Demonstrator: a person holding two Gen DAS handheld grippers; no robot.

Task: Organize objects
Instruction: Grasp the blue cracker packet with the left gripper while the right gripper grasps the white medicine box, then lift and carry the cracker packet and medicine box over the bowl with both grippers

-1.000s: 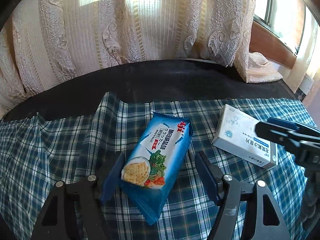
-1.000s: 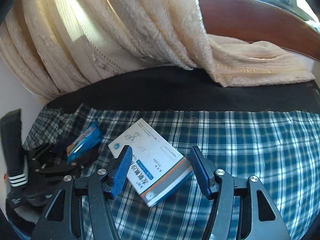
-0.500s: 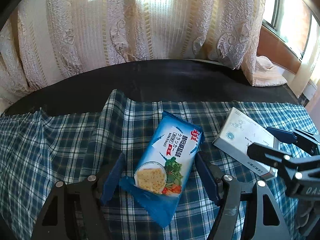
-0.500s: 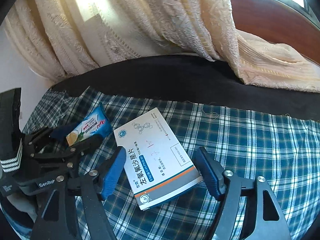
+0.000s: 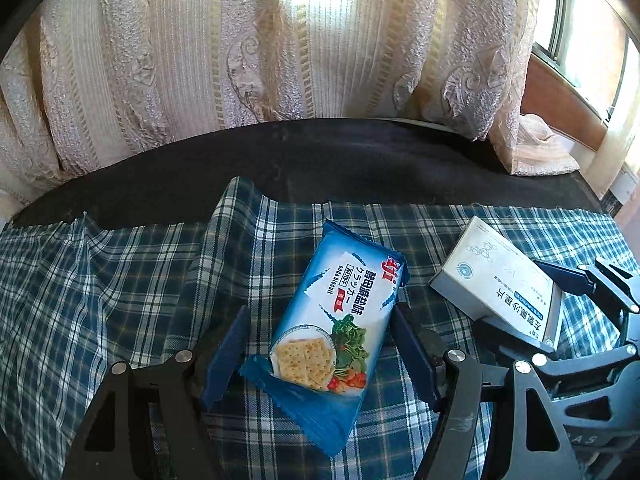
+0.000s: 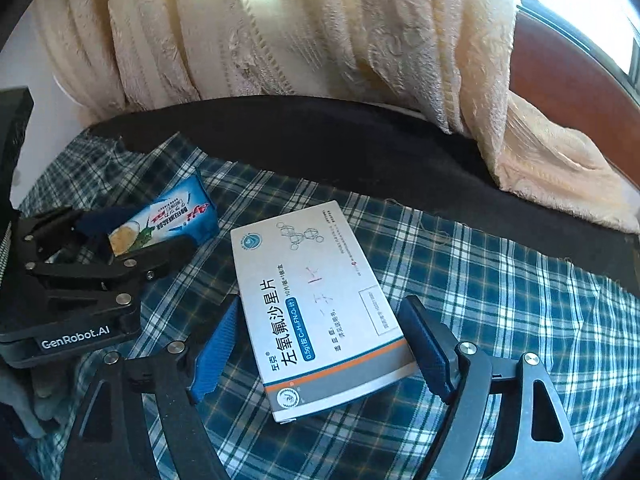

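A blue soda-cracker pack (image 5: 336, 320) lies on the plaid cloth (image 5: 120, 300) between the fingers of my left gripper (image 5: 318, 312), which is open, with a gap at the left pad. A white medicine box (image 6: 320, 292) with blue lettering lies flat on the cloth between the fingers of my right gripper (image 6: 322, 300). Its jaws are opening and the pads stand just off the box's long sides. In the left wrist view the box (image 5: 492, 272) and right gripper (image 5: 528, 304) sit close on the right. In the right wrist view the pack (image 6: 168, 220) and left gripper (image 6: 100, 248) are at the left.
The plaid cloth (image 6: 500, 300) covers the near part of a black tabletop (image 5: 320, 160). Cream curtains (image 5: 280, 40) hang along the far edge and bunch up on the table at the right (image 6: 560, 184). A wooden window frame (image 6: 580, 80) is behind them.
The right gripper's jaws have spread apart around the medicine box, and it has rolled and shifted closer to the left gripper. The cracker pack now sits more toward the left gripper's right finger.
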